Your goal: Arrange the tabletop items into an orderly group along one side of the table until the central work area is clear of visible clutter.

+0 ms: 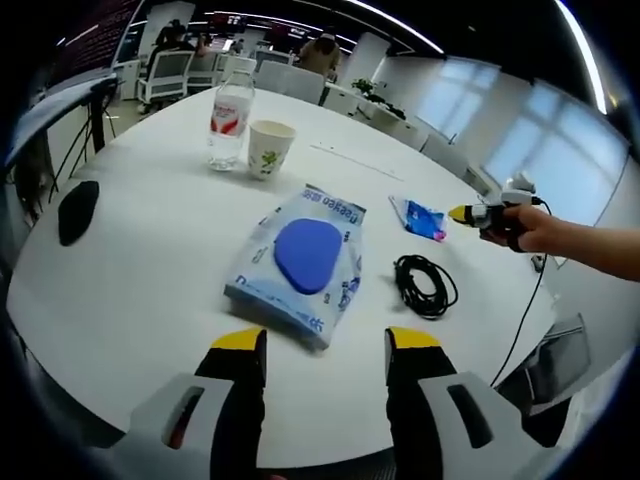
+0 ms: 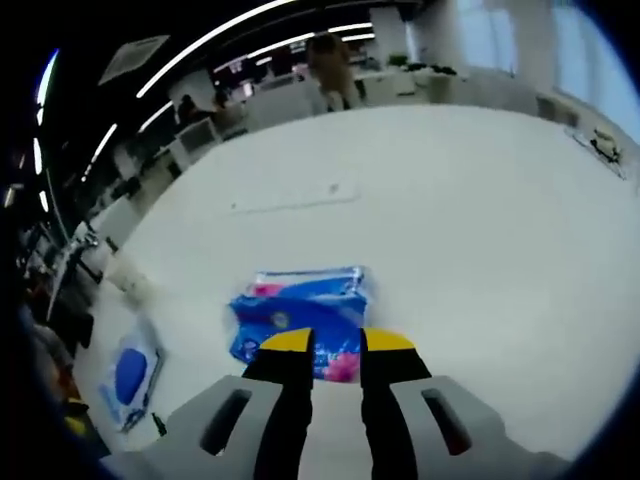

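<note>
On the white round table (image 1: 150, 290) lies a wet-wipes pack (image 1: 300, 262) with a blue lid, just ahead of my left gripper (image 1: 326, 345), which is open and holds nothing. Further back stand a water bottle (image 1: 230, 120) and a paper cup (image 1: 268, 148). A small blue tissue packet (image 1: 420, 218) and a coiled black cable (image 1: 425, 285) lie to the right. In the right gripper view the tissue packet (image 2: 300, 315) lies flat at the tips of my right gripper (image 2: 337, 342); its jaws stand a narrow gap apart, with the packet's near edge showing between them. A hand (image 1: 530, 228) holds the right gripper (image 1: 462, 213) beside the packet.
A flat black object (image 1: 77, 210) rests near the table's left edge. A thin white strip (image 2: 295, 198) lies on the far side of the table. The wipes pack (image 2: 130, 375) sits at the lower left of the right gripper view. Office chairs (image 1: 165, 75) and desks stand beyond.
</note>
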